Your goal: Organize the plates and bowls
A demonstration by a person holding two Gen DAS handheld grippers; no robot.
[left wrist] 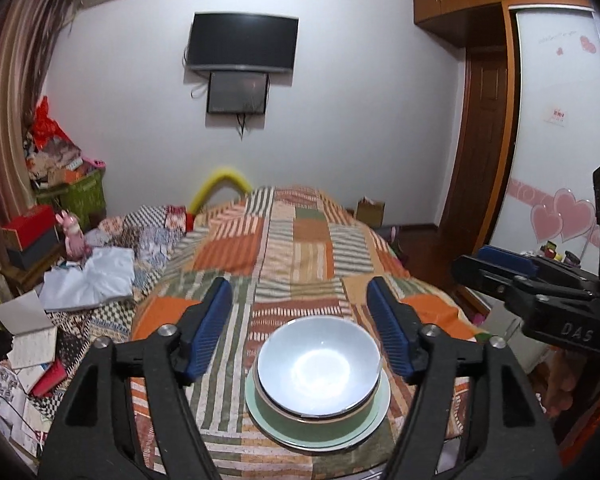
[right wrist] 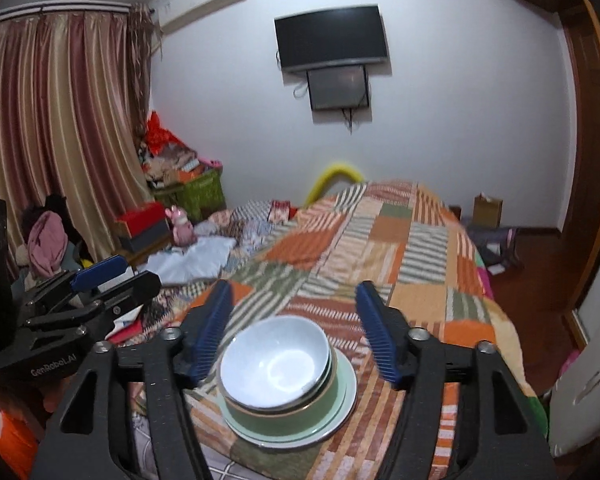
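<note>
The white bowl (left wrist: 317, 364) sits in the green bowl (right wrist: 284, 410) on the plates (left wrist: 319, 432), near on the patchwork bed (left wrist: 300, 240). The left gripper (left wrist: 300, 316) and right gripper (right wrist: 296, 312) are wide and hold nothing. The stacking looks done.

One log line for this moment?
stack: white bowl in green bowl on plates | left claw open | right claw open | holding nothing
</note>
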